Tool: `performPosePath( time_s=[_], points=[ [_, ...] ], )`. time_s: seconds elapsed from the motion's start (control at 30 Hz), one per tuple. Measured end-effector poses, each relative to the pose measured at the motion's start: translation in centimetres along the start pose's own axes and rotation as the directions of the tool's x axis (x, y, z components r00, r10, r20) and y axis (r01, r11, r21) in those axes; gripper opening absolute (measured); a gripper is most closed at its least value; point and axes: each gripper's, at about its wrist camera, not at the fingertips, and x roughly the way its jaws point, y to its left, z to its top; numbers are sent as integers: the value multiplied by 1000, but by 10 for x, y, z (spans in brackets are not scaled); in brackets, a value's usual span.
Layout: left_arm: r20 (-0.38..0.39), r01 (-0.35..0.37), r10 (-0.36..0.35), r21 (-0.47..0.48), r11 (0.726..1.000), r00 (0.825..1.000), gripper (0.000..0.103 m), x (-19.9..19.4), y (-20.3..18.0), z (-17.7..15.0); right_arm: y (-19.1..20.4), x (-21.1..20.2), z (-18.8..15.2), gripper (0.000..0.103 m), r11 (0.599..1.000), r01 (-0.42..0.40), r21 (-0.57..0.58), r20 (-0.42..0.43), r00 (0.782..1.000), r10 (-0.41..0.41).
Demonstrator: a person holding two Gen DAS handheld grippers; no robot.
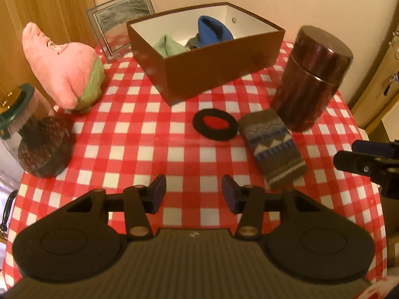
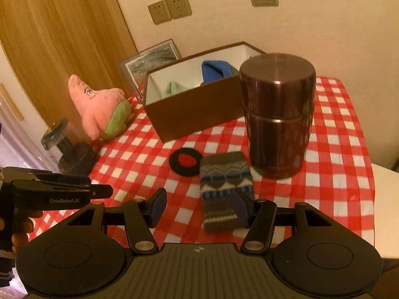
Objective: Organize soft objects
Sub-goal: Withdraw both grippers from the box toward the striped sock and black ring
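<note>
A brown box (image 1: 219, 74) (image 2: 199, 109) with a white inside stands at the back of the checked table and holds a blue cloth (image 1: 214, 30) (image 2: 215, 72) and a pale green cloth (image 1: 168, 44) (image 2: 174, 88). A pink and green plush (image 1: 67, 67) (image 2: 102, 107) lies to its left. A patterned knit sock (image 1: 271, 147) (image 2: 224, 189) and a black ring with a red centre (image 1: 215, 124) (image 2: 185, 160) lie in front of the box. My left gripper (image 1: 194, 194) (image 2: 99, 186) hovers open over bare cloth. My right gripper (image 2: 199, 205) (image 1: 349, 155) is open, its right finger over the sock's near end.
A dark metal canister (image 1: 309, 77) (image 2: 278, 114) stands right of the sock. A glass-domed ornament (image 1: 32, 134) (image 2: 67, 147) sits at the left edge. A framed picture (image 1: 122, 20) (image 2: 149, 62) leans on the wall behind the box. The table (image 2: 349, 149) ends at the right.
</note>
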Motion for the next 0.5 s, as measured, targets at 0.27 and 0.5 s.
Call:
performPosePath(
  time_s=[0.27,0.5],
  points=[
    [32,19,-20,46,999,999,62,-10,-22,-17,-3,-8,-17,58,1000,8,-8,-18,1000,-8],
    [80,15,-22,92,996,997,79,-19,-35,-24,-8,-7,-29,58,1000,28,13,-20,999,-28]
  ],
)
